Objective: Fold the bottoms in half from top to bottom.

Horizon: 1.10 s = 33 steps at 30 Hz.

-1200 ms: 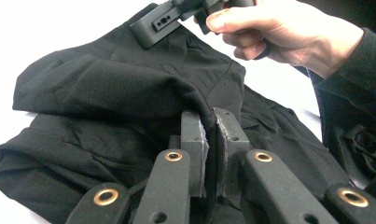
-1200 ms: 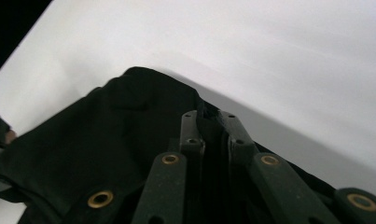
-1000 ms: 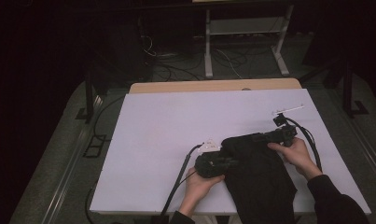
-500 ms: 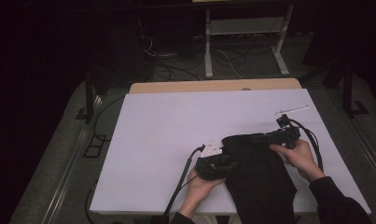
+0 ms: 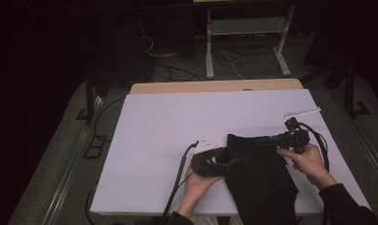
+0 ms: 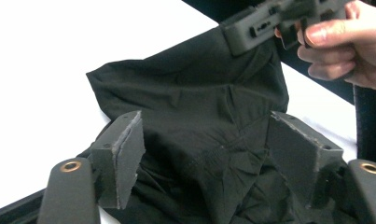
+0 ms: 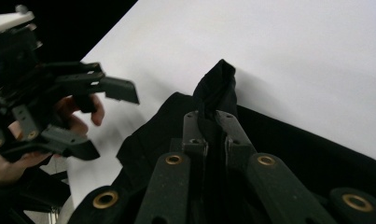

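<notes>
Two grippers: both worked one black garment (image 5: 259,180) on the white table (image 5: 177,122).
Left gripper (image 6: 206,161): jaws just opening, cloth loose between them.
Right gripper (image 7: 212,127): pinched a raised fold.

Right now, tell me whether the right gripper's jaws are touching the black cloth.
Touching. The right gripper view shows the right gripper with its jaws pinched on a bunched fold of the black cloth, lifting it off the white table.

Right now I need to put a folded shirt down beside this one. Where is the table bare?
The white table is bare across its left half and far strip, up to the wooden edge. The near right is crowded: black garment, left gripper, right gripper, and a white strip at the far right.
</notes>
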{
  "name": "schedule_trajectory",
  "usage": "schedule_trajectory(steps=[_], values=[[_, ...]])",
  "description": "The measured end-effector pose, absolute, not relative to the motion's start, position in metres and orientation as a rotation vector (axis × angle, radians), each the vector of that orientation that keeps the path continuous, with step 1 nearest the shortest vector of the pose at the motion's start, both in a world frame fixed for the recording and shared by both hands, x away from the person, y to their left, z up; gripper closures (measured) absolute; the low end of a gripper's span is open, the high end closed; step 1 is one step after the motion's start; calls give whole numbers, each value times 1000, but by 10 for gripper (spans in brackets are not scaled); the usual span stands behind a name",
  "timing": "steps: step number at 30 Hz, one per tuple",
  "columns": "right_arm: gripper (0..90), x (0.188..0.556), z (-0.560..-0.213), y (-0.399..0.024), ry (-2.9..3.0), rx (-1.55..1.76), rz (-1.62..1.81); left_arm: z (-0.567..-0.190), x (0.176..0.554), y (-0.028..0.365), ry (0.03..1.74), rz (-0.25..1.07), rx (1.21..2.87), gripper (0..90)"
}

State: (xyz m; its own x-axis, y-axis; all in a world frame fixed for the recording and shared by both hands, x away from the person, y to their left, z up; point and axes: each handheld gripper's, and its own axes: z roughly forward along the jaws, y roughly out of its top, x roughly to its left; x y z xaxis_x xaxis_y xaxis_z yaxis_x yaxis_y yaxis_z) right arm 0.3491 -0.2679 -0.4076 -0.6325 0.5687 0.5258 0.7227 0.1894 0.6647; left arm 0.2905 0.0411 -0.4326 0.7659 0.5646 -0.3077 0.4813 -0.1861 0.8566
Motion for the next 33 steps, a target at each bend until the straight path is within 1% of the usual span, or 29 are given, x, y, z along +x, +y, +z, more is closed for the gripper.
schedule_trajectory(steps=[3,9,12,16,33], values=[[815,346,-405,-268,-2294,-1250,-1429,-431,292,42,811,78,1823,249],[815,335,-402,-268,-2311,-1221,-1432,-423,296,45,816,95,1840,217],[815,329,-400,-270,-2305,-1208,-1448,-418,301,48,853,99,1804,152],[815,323,-398,-272,-2312,-1202,-1448,-417,307,50,877,84,1781,128],[815,295,-396,-281,-2287,-1138,-1512,-417,321,55,942,79,1756,124]])
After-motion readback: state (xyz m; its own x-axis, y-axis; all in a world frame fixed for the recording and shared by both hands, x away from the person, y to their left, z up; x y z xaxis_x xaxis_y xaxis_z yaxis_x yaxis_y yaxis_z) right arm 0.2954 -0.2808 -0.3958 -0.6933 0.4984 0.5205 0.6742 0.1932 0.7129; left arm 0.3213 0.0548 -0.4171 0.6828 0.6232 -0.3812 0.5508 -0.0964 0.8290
